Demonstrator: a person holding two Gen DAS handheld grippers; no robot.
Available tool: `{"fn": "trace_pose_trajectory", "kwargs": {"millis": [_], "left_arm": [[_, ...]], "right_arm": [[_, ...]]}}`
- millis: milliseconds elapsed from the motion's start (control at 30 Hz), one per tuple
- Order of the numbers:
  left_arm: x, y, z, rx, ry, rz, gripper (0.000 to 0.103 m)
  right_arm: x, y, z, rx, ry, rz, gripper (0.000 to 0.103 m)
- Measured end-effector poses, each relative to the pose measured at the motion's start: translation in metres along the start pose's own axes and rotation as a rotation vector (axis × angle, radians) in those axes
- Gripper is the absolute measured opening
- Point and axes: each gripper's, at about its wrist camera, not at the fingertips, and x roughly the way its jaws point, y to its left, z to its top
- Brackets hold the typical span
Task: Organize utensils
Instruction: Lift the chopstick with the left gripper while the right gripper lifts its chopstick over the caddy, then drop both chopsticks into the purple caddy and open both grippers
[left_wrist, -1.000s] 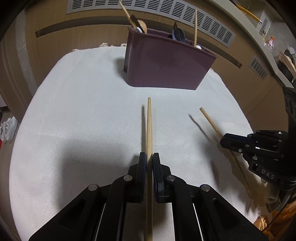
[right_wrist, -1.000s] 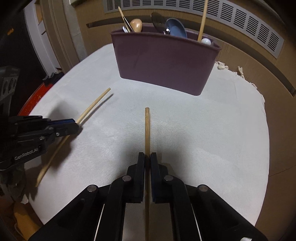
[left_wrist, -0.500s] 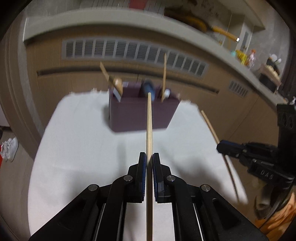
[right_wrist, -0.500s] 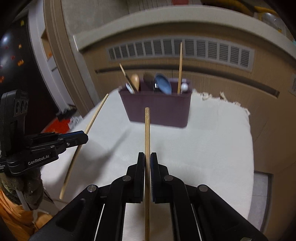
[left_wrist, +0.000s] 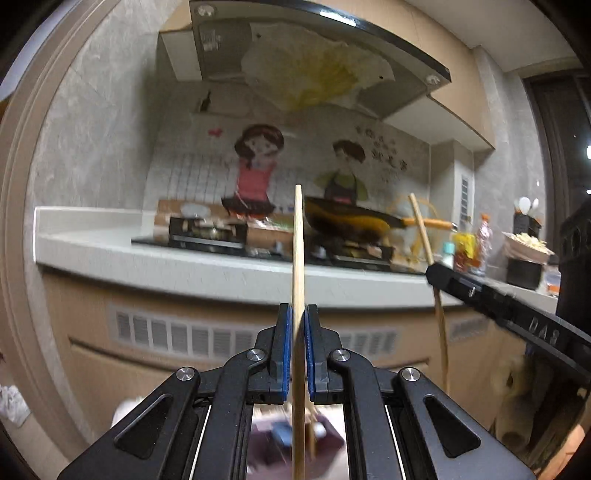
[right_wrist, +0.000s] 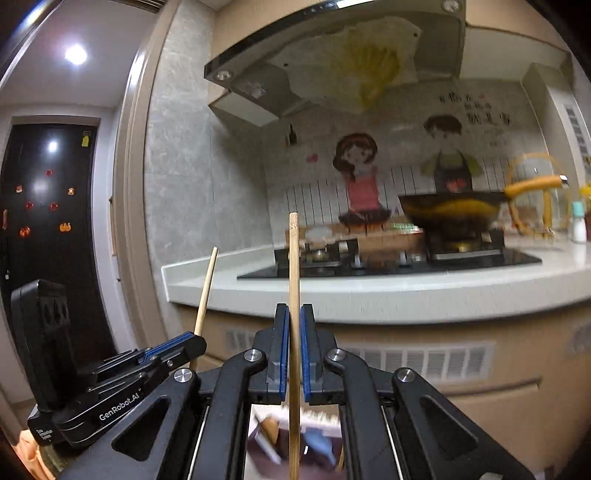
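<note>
My left gripper (left_wrist: 298, 314) is shut on a wooden chopstick (left_wrist: 297, 258) that stands upright between its blue pads. My right gripper (right_wrist: 294, 314) is shut on a second wooden chopstick (right_wrist: 294, 266), also upright. Both grippers point level at the kitchen counter. In the left wrist view the right gripper (left_wrist: 432, 269) shows at the right with its chopstick (left_wrist: 424, 236). In the right wrist view the left gripper (right_wrist: 195, 341) shows at the lower left with its chopstick (right_wrist: 206, 291). The purple utensil holder (left_wrist: 332, 446) (right_wrist: 280, 443) is blurred, far below, seen between the gripper arms.
A grey counter (left_wrist: 184, 262) carries a gas hob (right_wrist: 388, 262) and a dark wok with an orange handle (left_wrist: 354, 223). Bottles and a pot (left_wrist: 524, 269) stand at the counter's right end. A range hood (left_wrist: 314, 55) hangs above. A dark door (right_wrist: 44, 221) stands at the left.
Both grippers have risen high above the white cloth and tilted up to level, each keeping its chopstick. The holder has dropped from the middle of the views to the bottom edge.
</note>
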Motion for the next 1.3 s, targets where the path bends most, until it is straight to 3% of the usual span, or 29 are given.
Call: {"fn": "trace_pose_trajectory", "kwargs": {"millis": [200,400,567,833,1000,1100,1133,1233,1300], "left_arm": [[0.051,0.020,-0.013,0.004,-0.047,-0.001,0.007],[0.105,0.046,-0.050,-0.057,0.052,0.013,0.007],[0.137,0.065,-0.088,-0.119,0.146,0.025,0.007],[0.148,0.061,-0.151,-0.114,0.356,0.020,0.007],[0.142,0.057,-0.168,-0.122,0.443,0.066,0.009],[0.130,0.060,-0.162,-0.139,0.454,0.089,0.014],[0.123,0.058,-0.158,-0.137,0.446,0.097,0.022],[0.093,0.050,-0.143,-0.118,0.420,0.117,0.037],[0.071,0.044,-0.135,-0.106,0.414,0.128,0.040]], "right_arm": [[0.054,-0.011,-0.024,-0.022,0.044,0.019,0.006],[0.111,-0.033,-0.073,-0.011,0.187,0.001,0.006],[0.134,-0.051,-0.113,0.008,0.292,-0.019,0.006],[0.138,-0.054,-0.168,0.011,0.452,-0.018,0.006],[0.139,-0.054,-0.197,0.044,0.575,-0.045,0.007],[0.132,-0.059,-0.206,0.104,0.634,-0.045,0.016],[0.128,-0.058,-0.206,0.115,0.636,-0.056,0.026],[0.098,-0.049,-0.196,0.109,0.585,-0.105,0.052],[0.070,-0.038,-0.185,0.093,0.543,-0.124,0.058]]}}
